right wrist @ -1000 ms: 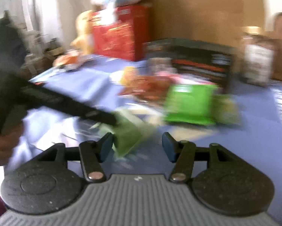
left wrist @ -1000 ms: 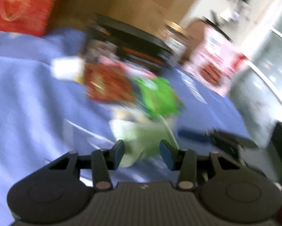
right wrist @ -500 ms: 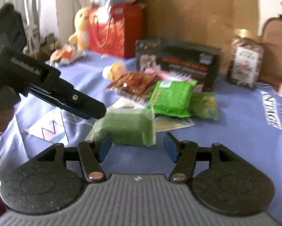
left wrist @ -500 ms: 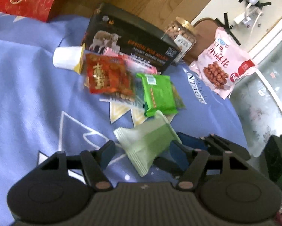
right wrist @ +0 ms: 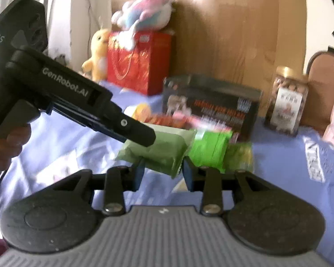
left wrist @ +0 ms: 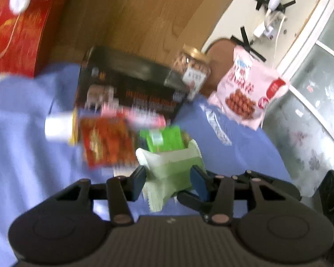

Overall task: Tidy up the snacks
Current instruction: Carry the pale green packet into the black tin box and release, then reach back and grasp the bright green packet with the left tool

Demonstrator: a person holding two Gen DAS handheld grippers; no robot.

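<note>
The left gripper (left wrist: pixel 169 181) is closed on a pale green snack packet (left wrist: pixel 171 173); its 2 blue pads press the packet's sides, and the wrapper bulges above and hangs crumpled below them. From the right wrist view the same packet (right wrist: pixel 160 150) is lifted off the blue cloth (right wrist: pixel 278 162), with the left gripper's black fingers (right wrist: pixel 131 129) reaching in from the left and clamping its upper left end. The right gripper (right wrist: pixel 163 173) is narrowed around the packet's lower edge; whether its pads actually press the wrapper, I cannot tell. Just behind the packet lie a bright green packet (left wrist: pixel 161 139) and a red packet (left wrist: pixel 106 142), and behind them stands a black box (left wrist: pixel 131 89).
</note>
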